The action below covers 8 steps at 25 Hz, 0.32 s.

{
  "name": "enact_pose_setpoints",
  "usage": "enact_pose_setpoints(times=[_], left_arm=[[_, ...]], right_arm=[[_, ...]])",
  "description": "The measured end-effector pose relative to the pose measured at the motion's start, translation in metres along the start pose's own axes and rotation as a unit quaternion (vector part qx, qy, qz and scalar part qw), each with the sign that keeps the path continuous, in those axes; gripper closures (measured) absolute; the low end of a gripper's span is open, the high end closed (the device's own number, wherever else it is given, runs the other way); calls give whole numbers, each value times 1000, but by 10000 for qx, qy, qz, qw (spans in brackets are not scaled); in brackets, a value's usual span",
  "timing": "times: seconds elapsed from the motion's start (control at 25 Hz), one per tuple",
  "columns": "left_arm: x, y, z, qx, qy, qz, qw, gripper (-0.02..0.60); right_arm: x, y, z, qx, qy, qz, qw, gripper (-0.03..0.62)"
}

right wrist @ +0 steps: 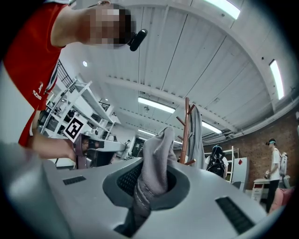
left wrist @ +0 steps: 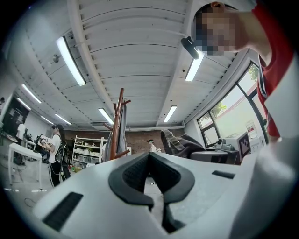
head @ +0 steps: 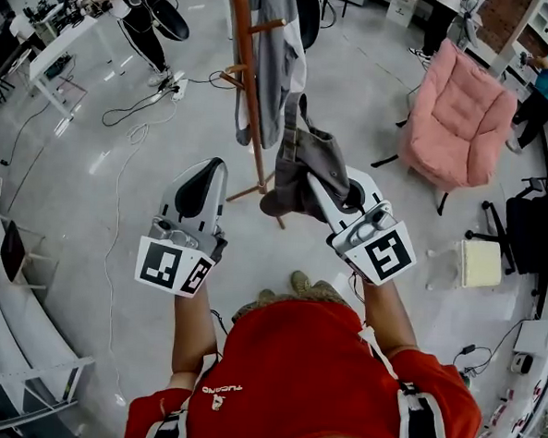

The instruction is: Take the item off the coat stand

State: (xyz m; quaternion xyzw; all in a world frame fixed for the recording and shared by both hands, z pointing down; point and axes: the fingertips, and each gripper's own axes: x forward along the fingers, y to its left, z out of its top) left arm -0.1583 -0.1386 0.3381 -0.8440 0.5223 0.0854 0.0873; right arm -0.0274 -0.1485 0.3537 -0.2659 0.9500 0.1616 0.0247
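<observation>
Glossy grey floor (head: 73, 173), cables (head: 132, 112) strewn; pink armchair (head: 461, 114); brick back wall (right wrist: 287, 126); ceiling strip lights (left wrist: 71, 60); big windows (left wrist: 233, 119).

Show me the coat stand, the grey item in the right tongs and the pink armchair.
coat stand (head: 251, 92): head view, wooden pole.
grey item (head: 310, 165): head view, bunched fabric.
pink armchair (head: 461, 109): head view, back cushion.

Charcoal-grey bag (head: 306, 174) here, and its strap (right wrist: 152, 158) is a paler grey weave with ribbed stitch lines. The right tool (right wrist: 150, 184) has a white shell and black textured pads. Same colours on the left tool (left wrist: 149, 158): white body, black pads. Each carries black-and-white square markers (head: 172, 267). The coat stand (head: 248, 82) is reddish-brown wood, with a light grey garment (head: 283, 47) on it. Soft pink armchair (head: 461, 114), bright red shirt (head: 310, 382), and a glossy pale grey floor (head: 100, 184).
</observation>
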Motion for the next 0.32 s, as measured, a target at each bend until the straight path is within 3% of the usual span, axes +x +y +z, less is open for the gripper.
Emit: enact_pose_setpoints(times=[0.32], left_arm=[[-2, 0, 1, 25, 19, -13, 10000, 572]], right_arm=[[0, -1, -1, 13, -2, 7, 10000, 562]])
